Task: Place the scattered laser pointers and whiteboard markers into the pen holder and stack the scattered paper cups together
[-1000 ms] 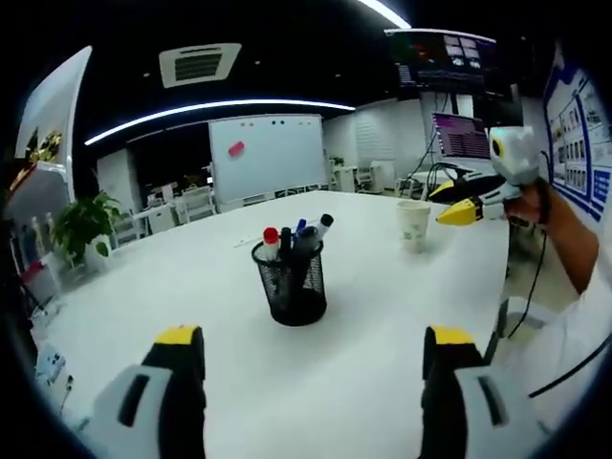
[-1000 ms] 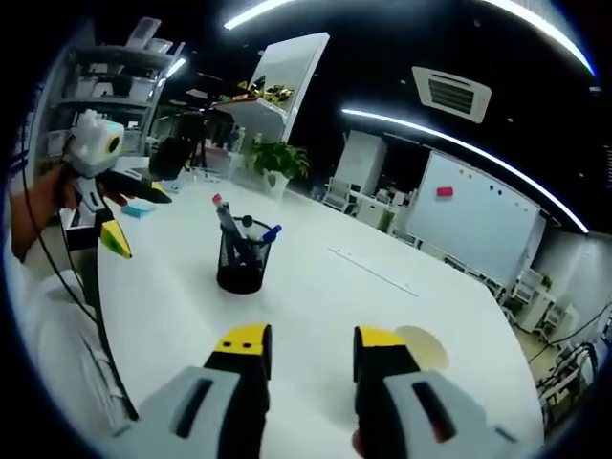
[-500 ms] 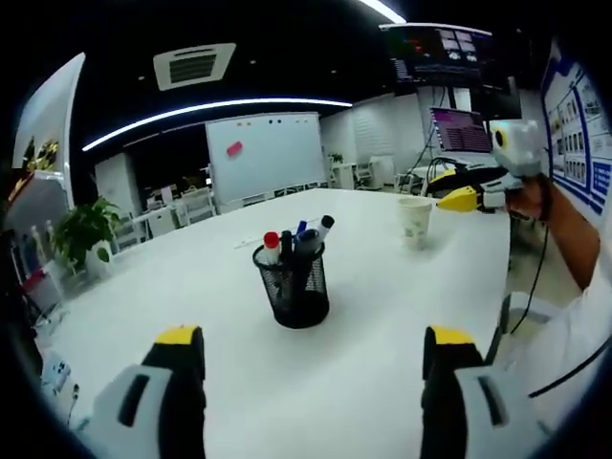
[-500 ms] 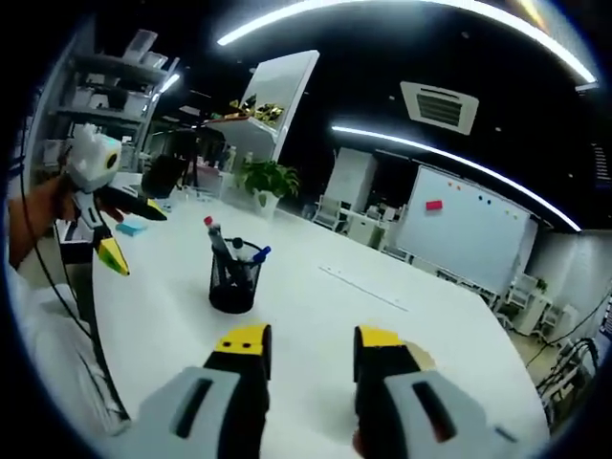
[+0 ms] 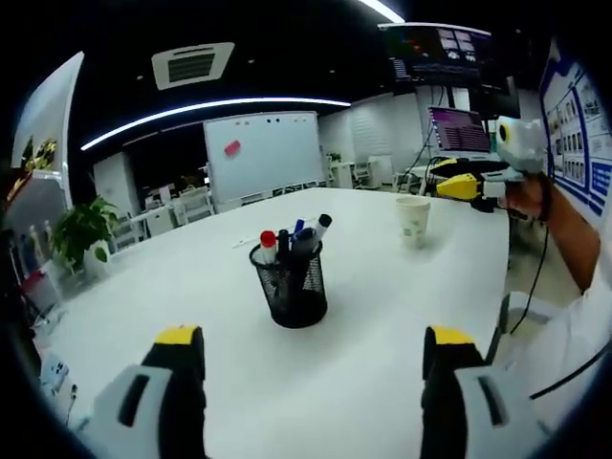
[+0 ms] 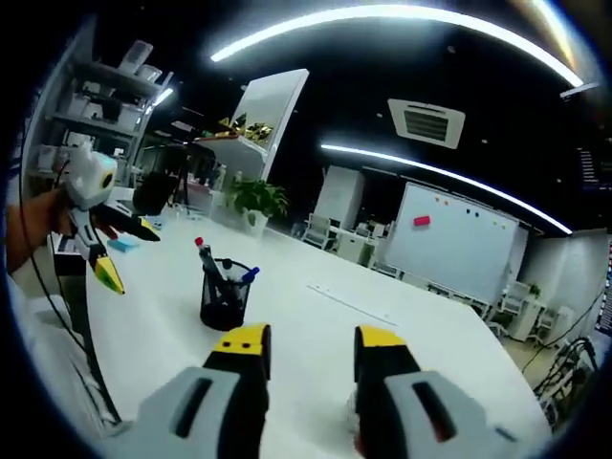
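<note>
A black mesh pen holder [image 5: 289,287] stands mid-table, holding a red-capped marker, a blue one and darker pens; it also appears in the right gripper view as the pen holder [image 6: 222,304]. A white paper cup [image 5: 413,222] stands upright to the far right. My left gripper [image 5: 314,337] is open, its jaws wide apart well short of the holder. The right gripper [image 5: 457,178] hovers above and to the right of the cup, held by a hand. My right gripper [image 6: 311,338] is open with nothing between its fingers. The left gripper [image 6: 129,253] shows at the left, jaws spread.
The white table [image 5: 382,316] reaches to a near edge at the right, by a person's sleeve. A thin strip [image 6: 349,301] lies on the table beyond the holder. A whiteboard [image 5: 266,153], a potted plant [image 5: 81,229], chairs and screens stand beyond the table.
The right gripper has lifted from beside the cup to above its rim. The right gripper view has tilted upward and the cup has slipped out of it. The left gripper holds still.
</note>
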Available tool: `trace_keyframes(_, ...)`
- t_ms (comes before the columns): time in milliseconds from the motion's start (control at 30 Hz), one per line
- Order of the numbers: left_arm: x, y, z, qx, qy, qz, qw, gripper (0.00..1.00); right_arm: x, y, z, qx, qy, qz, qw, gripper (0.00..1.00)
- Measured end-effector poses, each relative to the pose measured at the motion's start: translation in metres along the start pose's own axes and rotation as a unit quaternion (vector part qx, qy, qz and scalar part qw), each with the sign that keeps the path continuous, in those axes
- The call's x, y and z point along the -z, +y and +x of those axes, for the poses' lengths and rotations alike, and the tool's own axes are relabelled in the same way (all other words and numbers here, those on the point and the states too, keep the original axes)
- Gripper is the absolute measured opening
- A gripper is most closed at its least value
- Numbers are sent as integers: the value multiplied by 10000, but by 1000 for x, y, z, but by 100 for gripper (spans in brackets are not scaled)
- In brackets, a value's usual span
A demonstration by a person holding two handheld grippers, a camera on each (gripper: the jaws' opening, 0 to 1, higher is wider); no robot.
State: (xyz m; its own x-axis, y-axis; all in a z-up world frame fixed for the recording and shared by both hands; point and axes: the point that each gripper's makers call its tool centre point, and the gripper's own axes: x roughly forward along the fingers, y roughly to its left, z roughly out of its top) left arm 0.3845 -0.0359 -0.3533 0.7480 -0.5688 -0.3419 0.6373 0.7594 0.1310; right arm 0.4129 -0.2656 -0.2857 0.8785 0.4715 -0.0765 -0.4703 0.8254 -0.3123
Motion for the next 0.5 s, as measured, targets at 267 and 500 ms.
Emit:
trace_keyframes(267, 0, -3, 2, 34, 17, 60, 10000, 95, -4, -15, -5, 244, -168, 70, 9995, 35)
trace_keyframes(500, 6, -6, 4, 57, 126, 68, 9999, 95, 4, -22, -9, 270, -113, 310, 9991, 37)
